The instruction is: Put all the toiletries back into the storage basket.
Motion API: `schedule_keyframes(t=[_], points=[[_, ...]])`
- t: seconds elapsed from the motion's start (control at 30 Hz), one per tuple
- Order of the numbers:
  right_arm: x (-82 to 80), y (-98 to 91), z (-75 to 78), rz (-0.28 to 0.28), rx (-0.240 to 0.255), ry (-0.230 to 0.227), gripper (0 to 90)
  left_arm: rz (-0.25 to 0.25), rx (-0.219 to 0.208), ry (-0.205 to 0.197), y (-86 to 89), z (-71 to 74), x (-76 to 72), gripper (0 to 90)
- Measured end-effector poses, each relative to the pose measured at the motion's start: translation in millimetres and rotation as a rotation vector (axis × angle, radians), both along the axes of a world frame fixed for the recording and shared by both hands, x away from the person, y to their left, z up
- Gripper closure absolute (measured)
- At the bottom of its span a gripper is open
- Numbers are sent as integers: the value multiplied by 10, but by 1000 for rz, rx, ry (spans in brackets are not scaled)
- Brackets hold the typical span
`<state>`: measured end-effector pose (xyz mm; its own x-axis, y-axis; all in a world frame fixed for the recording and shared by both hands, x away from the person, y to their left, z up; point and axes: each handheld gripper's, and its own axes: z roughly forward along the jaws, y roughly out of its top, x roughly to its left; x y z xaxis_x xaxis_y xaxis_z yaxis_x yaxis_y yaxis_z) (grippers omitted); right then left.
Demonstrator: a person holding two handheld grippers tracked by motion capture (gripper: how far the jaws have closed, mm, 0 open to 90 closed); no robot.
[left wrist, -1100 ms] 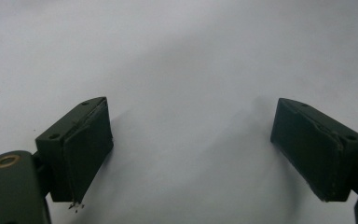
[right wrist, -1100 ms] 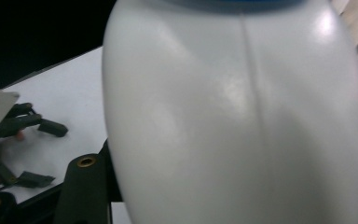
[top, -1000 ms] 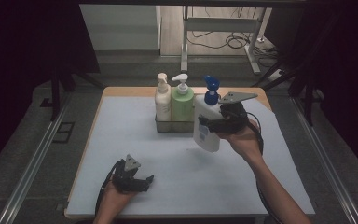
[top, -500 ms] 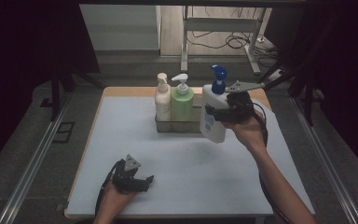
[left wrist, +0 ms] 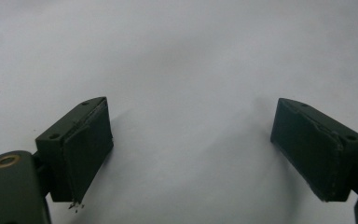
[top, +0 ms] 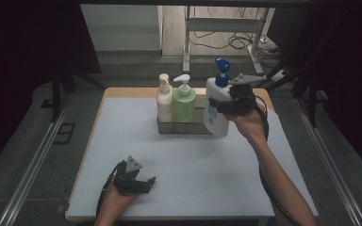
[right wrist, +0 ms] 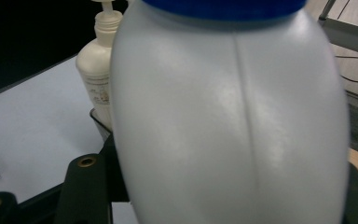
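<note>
A white bottle with a blue pump [top: 217,109] hangs upright just off the right end of a wire basket [top: 184,127], held above the mat. My right gripper [top: 227,104] is shut on its body from the right side. In the right gripper view the bottle [right wrist: 228,116] fills the space between the jaws. A cream pump bottle [top: 164,100] and a green pump bottle [top: 184,101] stand side by side in the basket. My left gripper [top: 143,183] rests near the front edge of the table, open, with bare mat between its fingers [left wrist: 81,149].
A pale mat [top: 193,160] covers the wooden table. The cream bottle [right wrist: 97,70] stands behind the held bottle in the right gripper view. Dark floor, metal rails and cables surround the table.
The right hand has carried the white bottle to the right and slightly up, turning it from tilted to upright. The left gripper has stayed where it was.
</note>
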<state>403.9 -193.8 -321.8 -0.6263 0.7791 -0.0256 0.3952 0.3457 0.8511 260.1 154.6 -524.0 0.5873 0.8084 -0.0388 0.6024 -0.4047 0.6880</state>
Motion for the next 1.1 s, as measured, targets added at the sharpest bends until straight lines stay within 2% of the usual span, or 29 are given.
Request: schedule_keyframes(t=[0.47, 1.1], points=[[235, 36, 53, -30, 16, -19, 401, -1, 0, 0, 1, -1, 1, 122], [540, 142, -52, -78, 15, -34, 400, 1, -2, 0, 0, -1, 1, 122]])
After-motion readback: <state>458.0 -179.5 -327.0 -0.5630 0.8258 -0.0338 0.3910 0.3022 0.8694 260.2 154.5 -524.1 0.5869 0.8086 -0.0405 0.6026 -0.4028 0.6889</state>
